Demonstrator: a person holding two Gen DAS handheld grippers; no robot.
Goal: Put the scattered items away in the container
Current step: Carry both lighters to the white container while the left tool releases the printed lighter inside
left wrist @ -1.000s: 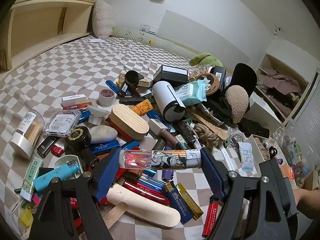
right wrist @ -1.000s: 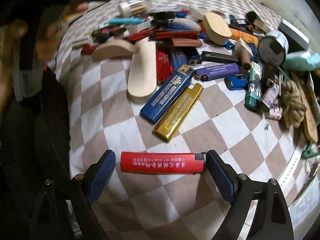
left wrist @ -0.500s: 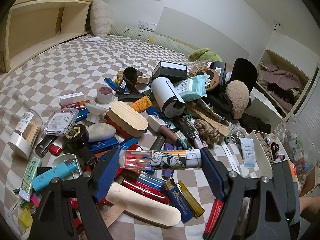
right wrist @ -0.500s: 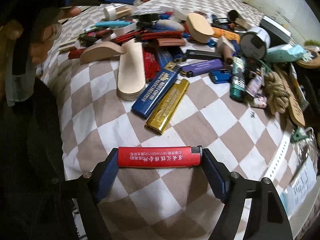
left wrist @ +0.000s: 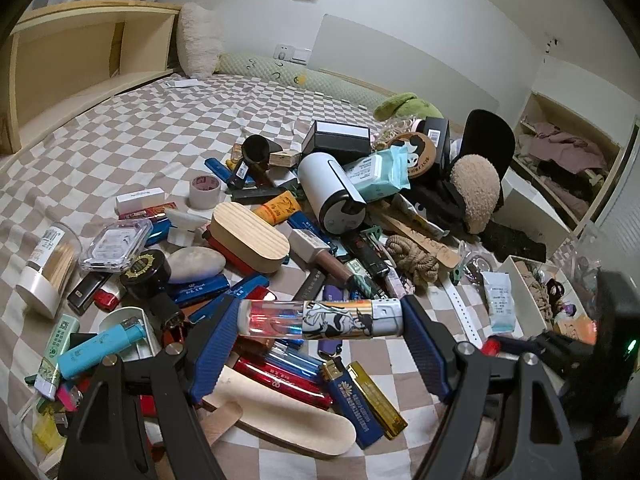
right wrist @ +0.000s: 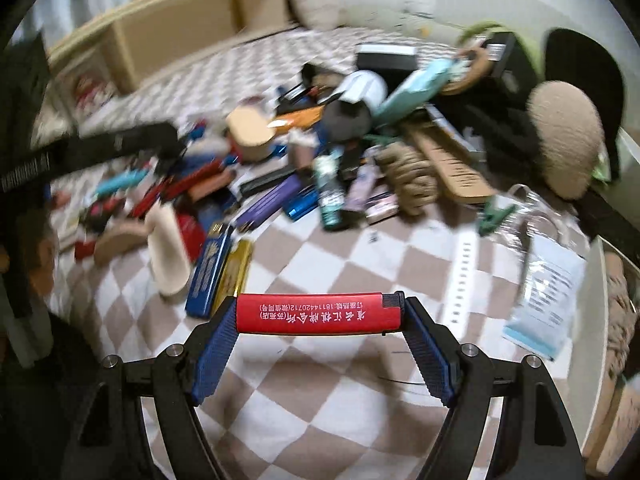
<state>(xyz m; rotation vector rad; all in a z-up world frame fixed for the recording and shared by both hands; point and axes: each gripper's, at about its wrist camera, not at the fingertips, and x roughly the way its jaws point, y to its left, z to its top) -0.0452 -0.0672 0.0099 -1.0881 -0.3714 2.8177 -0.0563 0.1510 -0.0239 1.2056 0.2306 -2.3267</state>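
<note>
Grippers (left wrist: 320, 322) (right wrist: 320, 316) clamp lighters (left wrist: 320, 317) (right wrist: 318, 314) above open checkered bedspread (right wrist: 320, 412).

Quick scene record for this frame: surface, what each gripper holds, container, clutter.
surface: checkered bedspread
left gripper: shut on clear lighter, held lengthwise
right gripper: shut on red lighter, held lengthwise
container: white box at right, already holding items
clutter: blue lighter, gold lighter, rope, wooden box
</note>
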